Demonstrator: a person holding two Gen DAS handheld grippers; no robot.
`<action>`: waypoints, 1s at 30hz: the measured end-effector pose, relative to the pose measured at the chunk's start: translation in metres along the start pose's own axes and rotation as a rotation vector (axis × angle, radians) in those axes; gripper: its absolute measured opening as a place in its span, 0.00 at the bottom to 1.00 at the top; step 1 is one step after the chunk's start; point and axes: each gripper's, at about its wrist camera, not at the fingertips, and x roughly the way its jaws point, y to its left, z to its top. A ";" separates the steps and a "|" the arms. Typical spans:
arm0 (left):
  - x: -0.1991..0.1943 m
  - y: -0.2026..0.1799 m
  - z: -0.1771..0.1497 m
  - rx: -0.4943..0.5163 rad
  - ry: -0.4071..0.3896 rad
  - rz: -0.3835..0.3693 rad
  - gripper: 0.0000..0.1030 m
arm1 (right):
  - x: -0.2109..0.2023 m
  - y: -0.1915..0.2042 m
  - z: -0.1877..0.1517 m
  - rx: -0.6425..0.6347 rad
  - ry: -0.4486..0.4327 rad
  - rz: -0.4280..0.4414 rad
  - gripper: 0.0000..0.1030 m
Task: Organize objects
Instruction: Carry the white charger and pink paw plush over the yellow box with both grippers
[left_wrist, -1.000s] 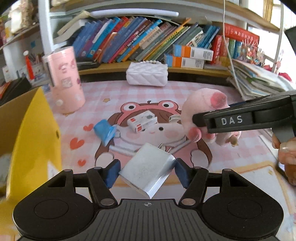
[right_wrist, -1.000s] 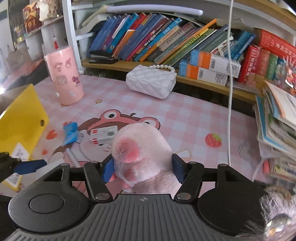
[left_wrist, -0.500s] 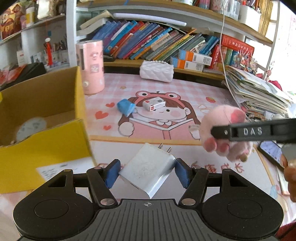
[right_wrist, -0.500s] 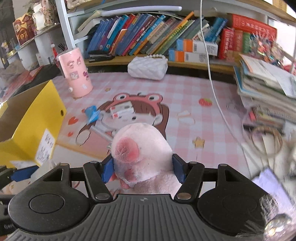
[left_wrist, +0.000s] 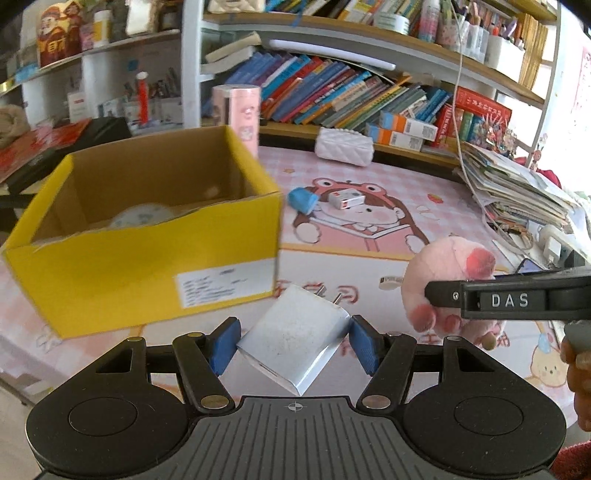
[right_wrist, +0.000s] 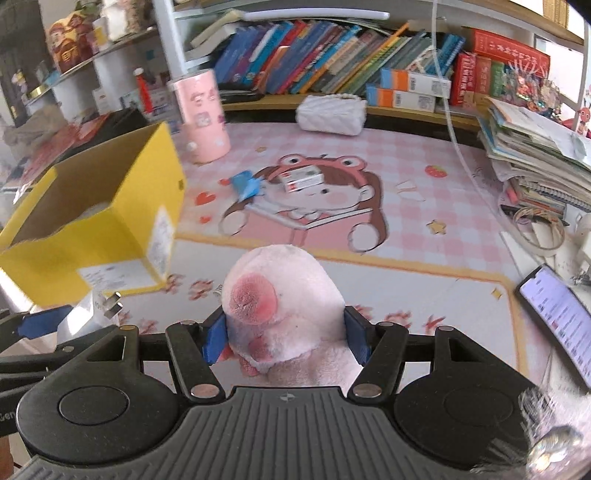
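White charger (left_wrist: 295, 338) clamped in left gripper (left_wrist: 293, 345) jaws; right gripper (right_wrist: 284, 338) jaws squeeze pink plush (right_wrist: 284, 306), both raised.

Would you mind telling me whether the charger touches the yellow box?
Apart: the left wrist view shows mat between the charger prongs and the yellow box.

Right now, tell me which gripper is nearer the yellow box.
Left. The left gripper, holding the charger, is just before the yellow box; the right gripper is farther right.
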 end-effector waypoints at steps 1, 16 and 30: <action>-0.003 0.004 -0.002 -0.004 0.000 0.003 0.62 | -0.002 0.006 -0.003 -0.004 0.002 0.004 0.59; -0.051 0.050 -0.028 -0.054 -0.032 0.060 0.62 | -0.020 0.073 -0.033 -0.068 0.010 0.062 0.59; -0.081 0.085 -0.041 -0.077 -0.085 0.092 0.62 | -0.032 0.124 -0.046 -0.122 -0.006 0.092 0.60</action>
